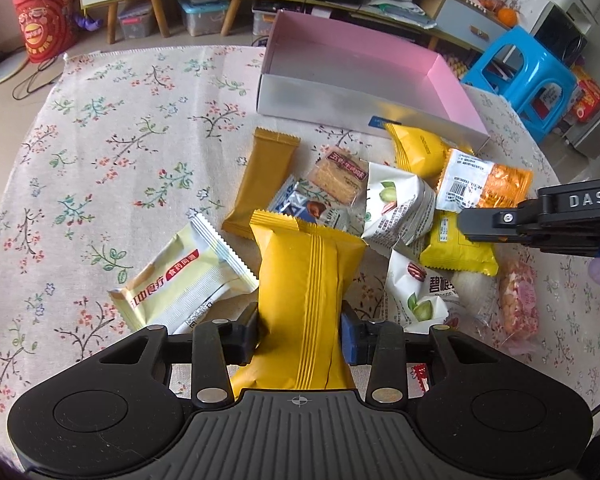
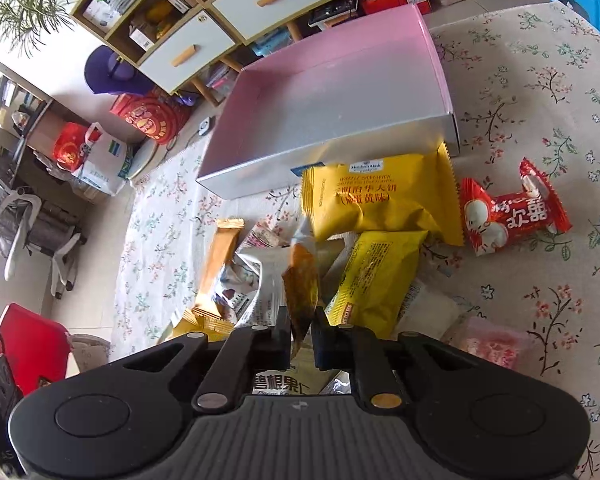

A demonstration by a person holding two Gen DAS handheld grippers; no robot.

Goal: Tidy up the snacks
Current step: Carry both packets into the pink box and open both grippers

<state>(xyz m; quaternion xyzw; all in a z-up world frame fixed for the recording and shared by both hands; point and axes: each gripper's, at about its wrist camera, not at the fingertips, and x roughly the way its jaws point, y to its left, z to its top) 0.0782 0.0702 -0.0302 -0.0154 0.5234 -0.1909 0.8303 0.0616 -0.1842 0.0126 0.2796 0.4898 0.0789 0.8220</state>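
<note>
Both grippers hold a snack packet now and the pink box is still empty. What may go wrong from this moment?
1. The right gripper pinches only the thin edge of the orange packet; it may slip out during the lift.
2. The left gripper squeezes the yellow packet across its middle, so the snack inside may get crushed.
3. Both packets hang over the crowded pile before the pink box; they may drag or push neighbours on the way.

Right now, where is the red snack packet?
In the right wrist view, the red snack packet lies on the floral tablecloth at the right edge of the pile, just right of the big yellow packet, near the pink box's front right corner.
</note>
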